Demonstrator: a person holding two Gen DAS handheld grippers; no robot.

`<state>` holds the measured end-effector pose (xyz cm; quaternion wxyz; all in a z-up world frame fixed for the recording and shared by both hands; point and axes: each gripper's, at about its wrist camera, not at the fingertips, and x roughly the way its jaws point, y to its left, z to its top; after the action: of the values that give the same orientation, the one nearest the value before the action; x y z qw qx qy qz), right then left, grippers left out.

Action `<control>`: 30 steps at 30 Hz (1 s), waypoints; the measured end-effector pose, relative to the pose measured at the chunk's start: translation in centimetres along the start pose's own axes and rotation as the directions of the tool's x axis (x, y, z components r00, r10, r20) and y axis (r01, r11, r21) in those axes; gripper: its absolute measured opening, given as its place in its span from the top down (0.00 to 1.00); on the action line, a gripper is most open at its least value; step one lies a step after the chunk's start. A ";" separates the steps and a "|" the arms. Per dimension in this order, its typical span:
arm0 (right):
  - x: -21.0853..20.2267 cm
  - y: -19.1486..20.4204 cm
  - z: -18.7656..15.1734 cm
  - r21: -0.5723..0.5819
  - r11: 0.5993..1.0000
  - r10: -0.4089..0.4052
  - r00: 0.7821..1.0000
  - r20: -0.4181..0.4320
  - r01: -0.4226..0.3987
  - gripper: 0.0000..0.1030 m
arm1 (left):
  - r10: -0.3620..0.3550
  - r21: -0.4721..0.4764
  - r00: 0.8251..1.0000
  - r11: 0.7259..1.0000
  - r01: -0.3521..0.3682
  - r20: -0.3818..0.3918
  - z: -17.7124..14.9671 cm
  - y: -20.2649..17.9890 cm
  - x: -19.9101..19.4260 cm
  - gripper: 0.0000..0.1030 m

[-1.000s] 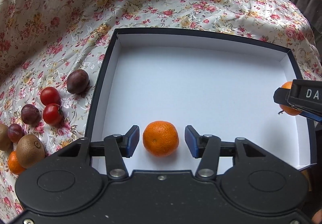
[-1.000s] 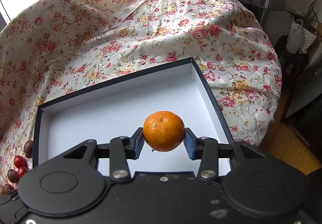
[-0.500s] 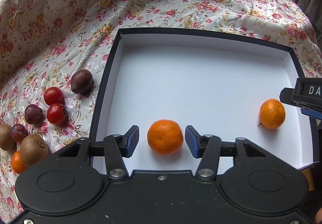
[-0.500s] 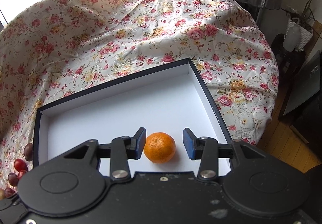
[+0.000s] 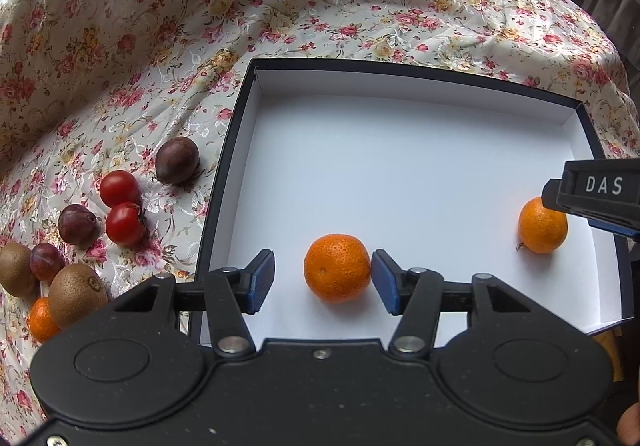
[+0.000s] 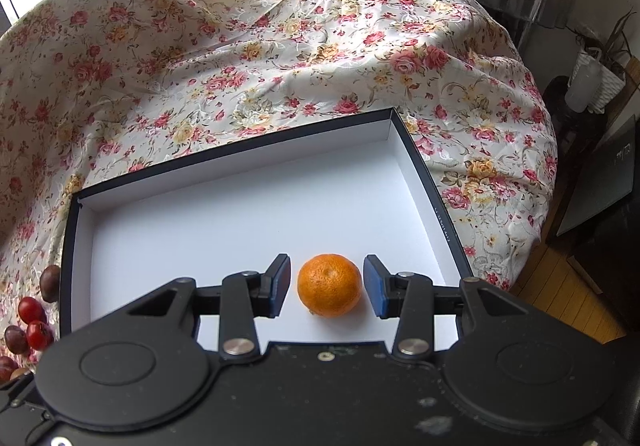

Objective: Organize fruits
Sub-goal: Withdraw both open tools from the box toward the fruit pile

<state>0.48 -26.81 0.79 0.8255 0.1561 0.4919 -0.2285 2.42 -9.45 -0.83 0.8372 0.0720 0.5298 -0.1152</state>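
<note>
Floral cloth [image 5: 320,5] carries the box [image 5: 400,85], w/ loose fruit left of it. Left gripper [image 5: 323,282] is spread around the near tangerine [image 5: 337,268]; right gripper [image 6: 326,286] is spread around the right tangerine [image 6: 329,284]. Both fruits rest on the box floor, apparently grouped by type.

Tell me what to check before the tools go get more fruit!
1. Left tool open: ok.
2. Right tool open: ok.
3. First mandarin resting on the box floor: ok, though it sits close to the left tool's right finger; contact: cannot tell.
4. Second mandarin released, gaps both sides: ok.
5. Room left in the box: ok.
6. Fruit waiting on the floral cloth: two cherry tomatoes, plums, kiwis, another mandarin: ok.
</note>
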 end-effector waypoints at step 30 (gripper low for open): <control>-1.3 11.1 -3.2 -0.193 0.981 0.023 0.999 0.048 -0.014 0.58 | 0.031 -0.162 0.999 0.986 -0.025 0.031 -1.3 10.9 -1.7 0.31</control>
<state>3.52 -15.55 0.81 0.8510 0.0742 0.4893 -0.1759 3.50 1.54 0.13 0.8505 0.0094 0.5223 -0.0612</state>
